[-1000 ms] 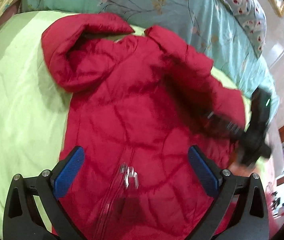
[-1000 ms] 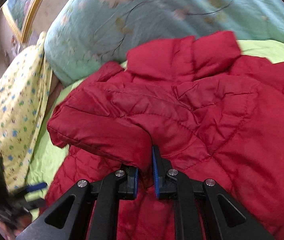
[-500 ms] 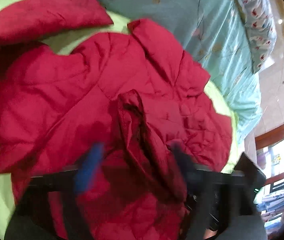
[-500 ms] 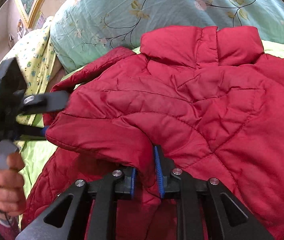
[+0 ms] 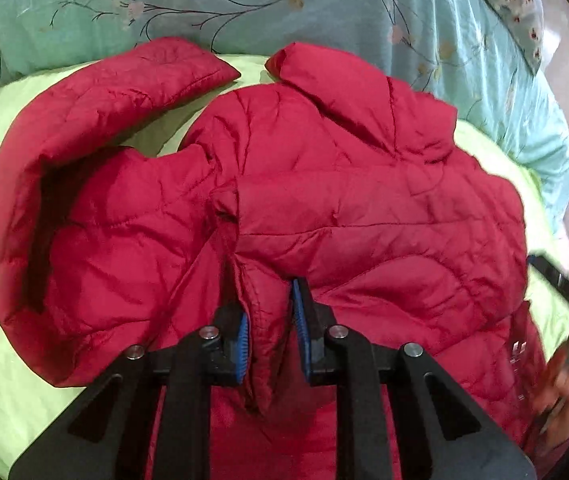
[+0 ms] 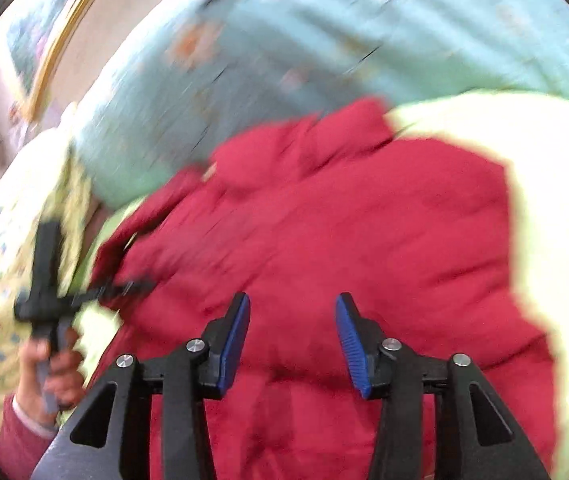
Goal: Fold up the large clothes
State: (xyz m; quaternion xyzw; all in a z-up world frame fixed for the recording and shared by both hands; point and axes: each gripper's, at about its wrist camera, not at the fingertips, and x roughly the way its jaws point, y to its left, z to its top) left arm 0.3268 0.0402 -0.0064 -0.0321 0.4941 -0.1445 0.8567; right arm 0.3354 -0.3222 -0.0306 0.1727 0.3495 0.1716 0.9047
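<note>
Red jacket (image 5: 324,208) – cuff between closing left fingers (image 5: 302,320) | right fingers (image 6: 236,336) – opening, empty

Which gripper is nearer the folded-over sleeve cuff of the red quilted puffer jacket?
Left. The left gripper is closing its jaws on the sleeve cuff of the red quilted puffer jacket. The right gripper is opening above the jacket body, nothing between its jaws.

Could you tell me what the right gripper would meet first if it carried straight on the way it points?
Most likely the red jacket directly ahead; nothing lies between its opening jaws, though blur leaves depth unclear.
</note>
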